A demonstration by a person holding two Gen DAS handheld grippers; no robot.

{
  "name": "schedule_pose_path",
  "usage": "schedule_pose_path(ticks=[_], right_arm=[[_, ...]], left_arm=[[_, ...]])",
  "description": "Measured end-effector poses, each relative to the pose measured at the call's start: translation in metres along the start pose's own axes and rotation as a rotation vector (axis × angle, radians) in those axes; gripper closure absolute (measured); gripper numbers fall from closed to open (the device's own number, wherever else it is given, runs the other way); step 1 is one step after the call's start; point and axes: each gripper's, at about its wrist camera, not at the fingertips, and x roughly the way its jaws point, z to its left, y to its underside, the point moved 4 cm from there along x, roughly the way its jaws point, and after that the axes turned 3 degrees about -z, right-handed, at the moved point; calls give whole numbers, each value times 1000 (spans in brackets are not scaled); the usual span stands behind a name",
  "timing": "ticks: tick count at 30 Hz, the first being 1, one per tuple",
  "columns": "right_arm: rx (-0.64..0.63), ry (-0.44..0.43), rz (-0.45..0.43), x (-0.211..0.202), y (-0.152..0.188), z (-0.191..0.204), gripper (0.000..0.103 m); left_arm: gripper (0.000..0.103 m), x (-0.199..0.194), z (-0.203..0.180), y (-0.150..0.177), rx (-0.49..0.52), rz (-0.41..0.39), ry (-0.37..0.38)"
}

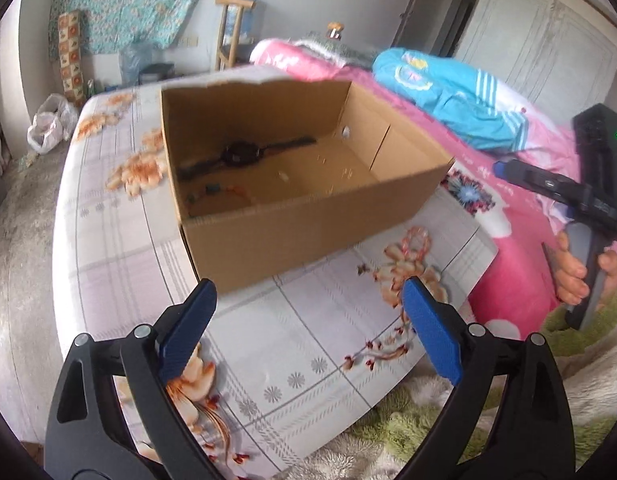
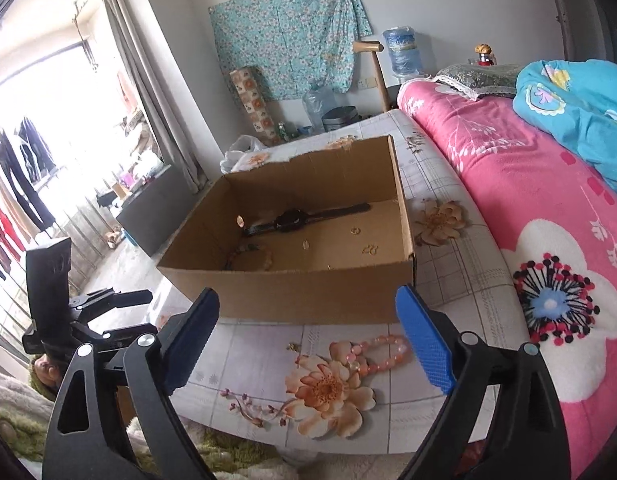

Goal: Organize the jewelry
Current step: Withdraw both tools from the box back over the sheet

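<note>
An open cardboard box stands on the flowered bed sheet. Inside lie a black watch, a dark beaded string in a corner, and small gold pieces. A pink bead bracelet lies on the sheet in front of the box, with a tiny dark piece beside it. My left gripper and right gripper both stand open and empty, short of the box's near wall. A hand grips the right gripper's handle.
A pink flowered quilt and a blue quilt lie to the right of the box. A fluffy green and white blanket covers the near edge. The bed ends on the left above a grey floor. A white plastic bag sits there.
</note>
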Motion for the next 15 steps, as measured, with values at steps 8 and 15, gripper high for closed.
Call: schedule_pose_path(ticks=[8,15], right_arm=[[-69,315,205,44,61,-16,13],[-99,393,312,70,91,-25,13]], left_arm=[[13,68,4,31,0,151,-159],[13,92,8,37,-18,188,-234]])
